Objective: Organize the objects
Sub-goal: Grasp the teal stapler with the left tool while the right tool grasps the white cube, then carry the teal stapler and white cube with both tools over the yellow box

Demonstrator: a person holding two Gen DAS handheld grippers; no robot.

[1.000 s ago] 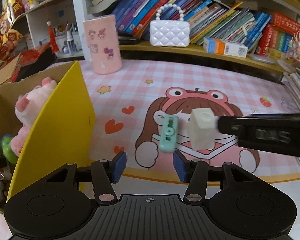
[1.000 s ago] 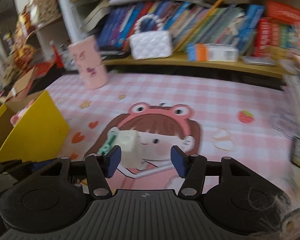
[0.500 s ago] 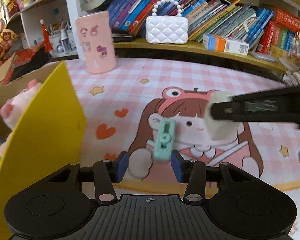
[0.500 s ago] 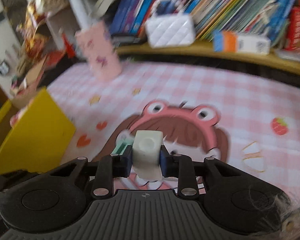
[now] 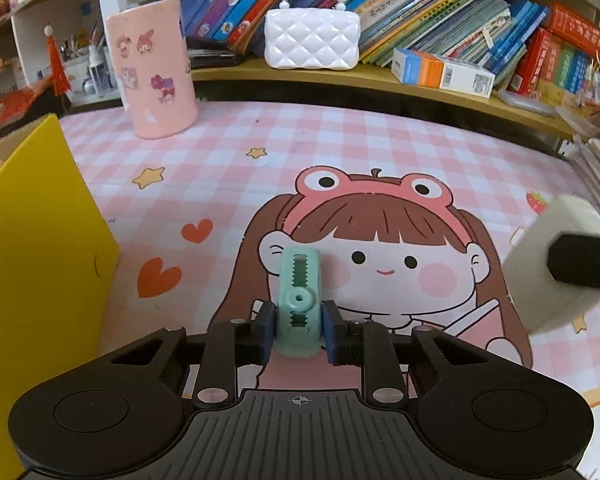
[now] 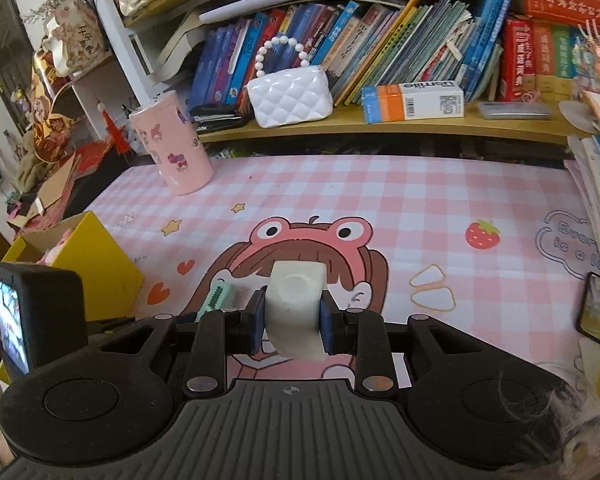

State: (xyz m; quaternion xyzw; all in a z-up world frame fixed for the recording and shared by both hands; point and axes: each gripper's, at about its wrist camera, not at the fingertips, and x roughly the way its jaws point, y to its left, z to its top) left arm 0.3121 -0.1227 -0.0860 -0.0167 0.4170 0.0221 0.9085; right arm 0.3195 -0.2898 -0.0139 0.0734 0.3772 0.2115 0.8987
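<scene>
Two grips are what we see closest to us: our left gripper [image 5: 299, 330] has its blue pads clenched on the near end of a mint-green clip [image 5: 299, 300], which points away from us across the mat with its toothed slot facing up, and our right gripper [image 6: 287, 320] is clamped on the sides of a white block [image 6: 294, 308] with a round dimple in its facing side. In the left wrist view that same block shows at the right edge, pinched by a dark finger of the right gripper and well apart from the clip. Both things sit over the pink checked mat [image 5: 340, 140], above its printed cartoon girl in a frog hat [image 6: 312, 236]; whether the clip's far end touches the mat we cannot tell. To our left stands a yellow box [image 5: 40, 260], with a pink plush toy [image 6: 58, 250] showing inside it in the right wrist view. Farther back on the mat a pink cylindrical holder [image 5: 152, 68] with stickers stands upright. Beyond it, on the wooden shelf [image 6: 380, 126], sit a white quilted purse [image 5: 312, 42] with a bead handle, an orange and blue carton [image 6: 412, 102] lying flat, and a row of leaning books [image 6: 400, 36].
</scene>
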